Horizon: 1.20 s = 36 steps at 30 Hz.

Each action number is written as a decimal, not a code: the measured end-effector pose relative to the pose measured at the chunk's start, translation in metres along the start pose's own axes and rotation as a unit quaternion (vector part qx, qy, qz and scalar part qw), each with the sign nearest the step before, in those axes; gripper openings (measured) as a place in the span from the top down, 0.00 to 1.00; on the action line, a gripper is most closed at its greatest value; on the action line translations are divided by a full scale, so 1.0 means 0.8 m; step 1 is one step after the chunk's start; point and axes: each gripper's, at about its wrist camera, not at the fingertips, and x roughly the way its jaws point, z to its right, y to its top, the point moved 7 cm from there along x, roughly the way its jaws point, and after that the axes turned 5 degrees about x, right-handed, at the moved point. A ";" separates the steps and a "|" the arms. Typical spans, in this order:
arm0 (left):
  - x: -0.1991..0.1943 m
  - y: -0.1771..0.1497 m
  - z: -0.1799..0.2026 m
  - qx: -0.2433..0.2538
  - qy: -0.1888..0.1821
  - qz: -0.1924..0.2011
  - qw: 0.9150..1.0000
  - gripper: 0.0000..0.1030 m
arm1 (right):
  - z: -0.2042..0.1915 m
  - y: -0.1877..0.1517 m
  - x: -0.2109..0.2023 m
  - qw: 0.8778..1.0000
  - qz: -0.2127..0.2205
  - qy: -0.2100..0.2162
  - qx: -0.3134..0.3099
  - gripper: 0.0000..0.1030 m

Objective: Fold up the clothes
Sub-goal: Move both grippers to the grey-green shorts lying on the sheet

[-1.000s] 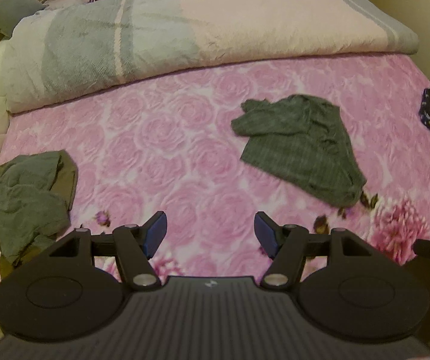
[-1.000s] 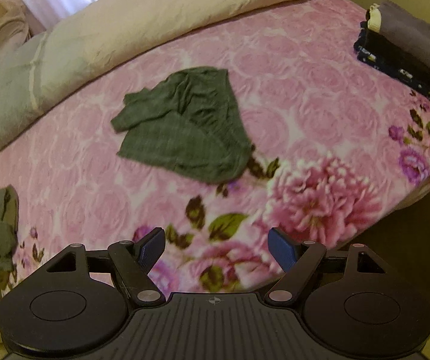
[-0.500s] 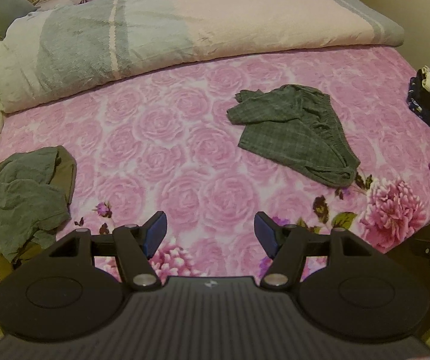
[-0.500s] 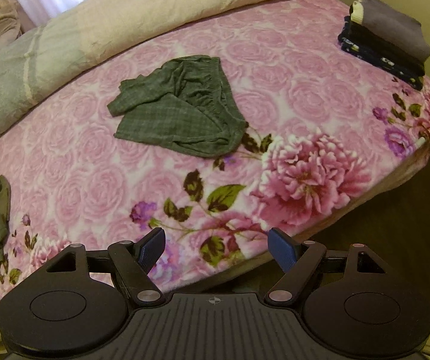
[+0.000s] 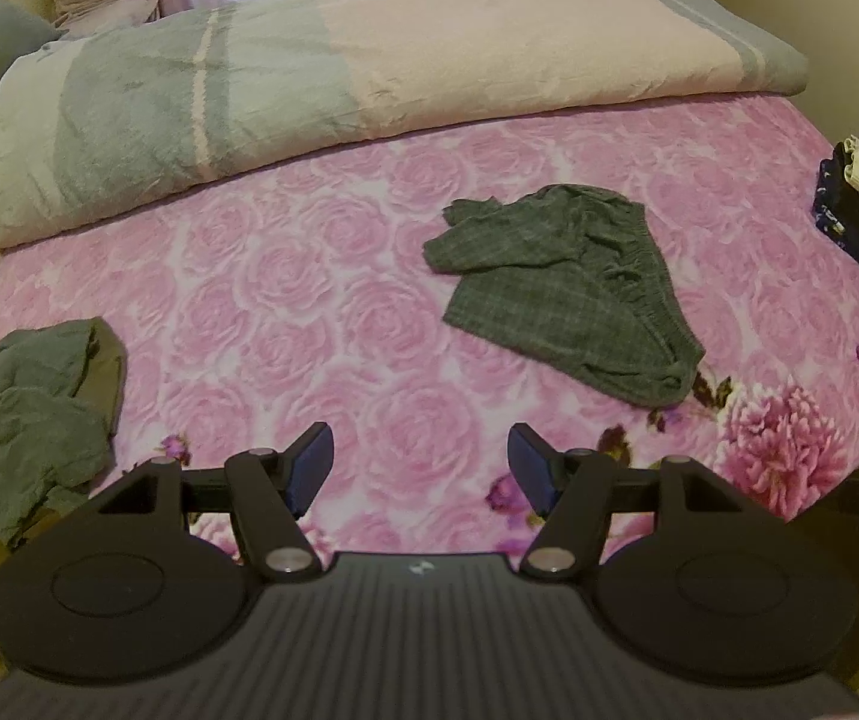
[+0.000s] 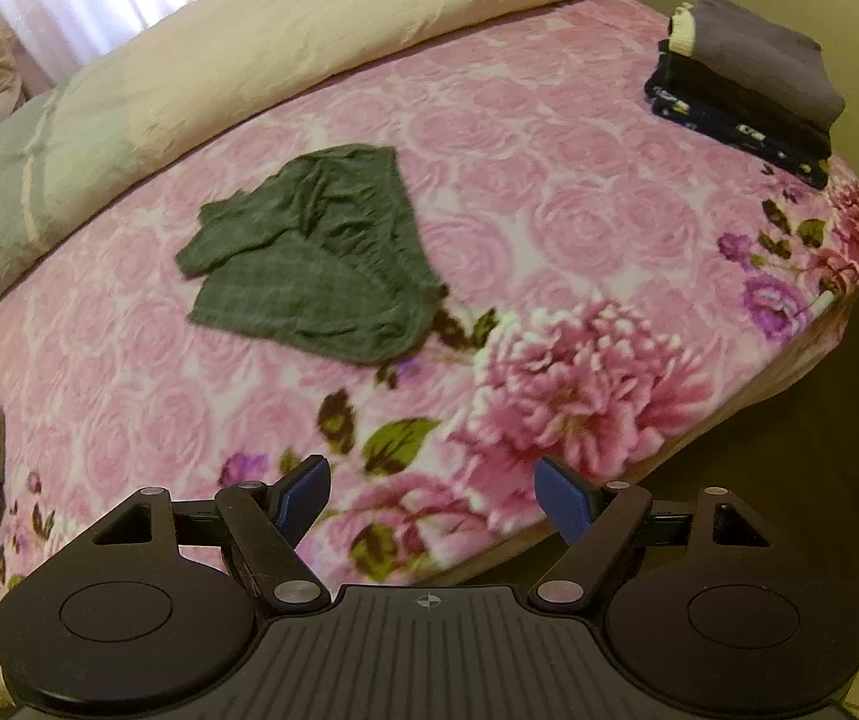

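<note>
Both grippers, left (image 5: 420, 461) and right (image 6: 431, 495), hover level above the near edge of the bed (image 5: 321, 300), spread wide and empty, facing the crumpled green shorts (image 5: 567, 288).

Green plaid garment (image 5: 567, 288) — crumpled, flat on pink bedspread (image 5: 309, 300)

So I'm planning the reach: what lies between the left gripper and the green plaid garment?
Only bare pink rose bedspread. In the left wrist view, nothing sits between the open left gripper and the green plaid garment.
</note>
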 end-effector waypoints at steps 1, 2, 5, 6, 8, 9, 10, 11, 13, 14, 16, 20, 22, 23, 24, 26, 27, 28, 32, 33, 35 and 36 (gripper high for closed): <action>0.003 0.006 0.010 0.001 -0.002 0.000 1.000 0.41 | 0.007 0.008 0.002 1.000 0.000 0.001 0.000 0.24; 0.006 0.011 0.020 0.001 -0.003 0.001 1.000 0.41 | 0.013 0.016 0.004 1.000 0.000 0.001 0.000 0.24; 0.015 0.024 0.043 -0.002 -0.007 -0.001 1.000 0.41 | 0.028 0.040 0.012 1.000 -0.001 0.003 -0.006 0.24; 0.019 0.027 0.049 -0.005 -0.007 -0.002 1.000 0.41 | 0.033 0.048 0.015 1.000 -0.002 0.004 -0.009 0.24; 0.027 0.033 0.060 -0.012 -0.007 -0.006 1.000 0.41 | 0.042 0.063 0.020 1.000 -0.004 0.005 -0.016 0.24; 0.031 0.034 0.063 -0.016 -0.007 -0.009 1.000 0.41 | 0.046 0.071 0.023 1.000 -0.005 0.006 -0.019 0.24; 0.036 0.036 0.066 -0.021 -0.006 -0.012 1.000 0.41 | 0.051 0.079 0.026 1.000 -0.007 0.007 -0.022 0.24; 0.040 0.037 0.069 -0.025 -0.004 -0.015 1.000 0.41 | 0.056 0.084 0.030 1.000 -0.010 0.006 -0.025 0.24; 0.049 0.035 0.072 -0.034 -0.001 -0.023 0.999 0.41 | 0.063 0.085 0.040 0.999 -0.017 0.004 -0.032 0.24; 0.053 0.033 0.074 -0.039 0.000 -0.028 0.999 0.41 | 0.067 0.087 0.045 0.999 -0.022 0.003 -0.036 0.24; 0.061 0.027 0.075 -0.048 0.002 -0.039 0.998 0.41 | 0.071 0.091 0.056 0.998 -0.034 0.001 -0.046 0.24; 0.071 0.012 0.077 -0.066 0.003 -0.058 0.996 0.41 | 0.072 0.096 0.076 0.996 -0.054 0.002 -0.067 0.24; 0.076 0.004 0.076 -0.075 0.003 -0.066 0.995 0.41 | 0.069 0.100 0.085 0.995 -0.060 0.005 -0.078 0.24; 0.078 0.000 0.075 -0.080 0.002 -0.070 0.994 0.41 | 0.068 0.101 0.089 0.995 -0.063 0.007 -0.083 0.24; 0.082 -0.002 0.073 -0.086 0.000 -0.074 0.994 0.41 | 0.067 0.100 0.096 0.994 -0.065 0.007 -0.084 0.24; 0.091 -0.006 0.068 -0.099 -0.002 -0.081 0.992 0.41 | 0.064 0.102 0.107 0.994 -0.066 0.010 -0.088 0.24; 0.095 -0.008 0.065 -0.106 -0.004 -0.084 0.991 0.41 | 0.062 0.105 0.111 0.994 -0.065 0.011 -0.089 0.24; 0.102 -0.010 0.062 -0.113 -0.006 -0.088 0.990 0.41 | 0.060 0.108 0.116 0.994 -0.065 0.011 -0.090 0.24; 0.136 -0.016 0.050 -0.142 -0.016 -0.104 0.984 0.41 | 0.060 0.110 0.141 0.993 -0.072 0.003 -0.088 0.24; 0.146 -0.018 0.048 -0.146 -0.018 -0.108 0.983 0.41 | 0.060 0.109 0.150 0.994 -0.075 0.000 -0.085 0.24; 0.167 -0.023 0.046 -0.151 -0.023 -0.117 0.981 0.41 | 0.061 0.106 0.168 0.994 -0.080 -0.006 -0.079 0.24; 0.178 -0.025 0.044 -0.151 -0.026 -0.121 0.981 0.41 | 0.062 0.105 0.177 0.994 -0.082 -0.009 -0.076 0.24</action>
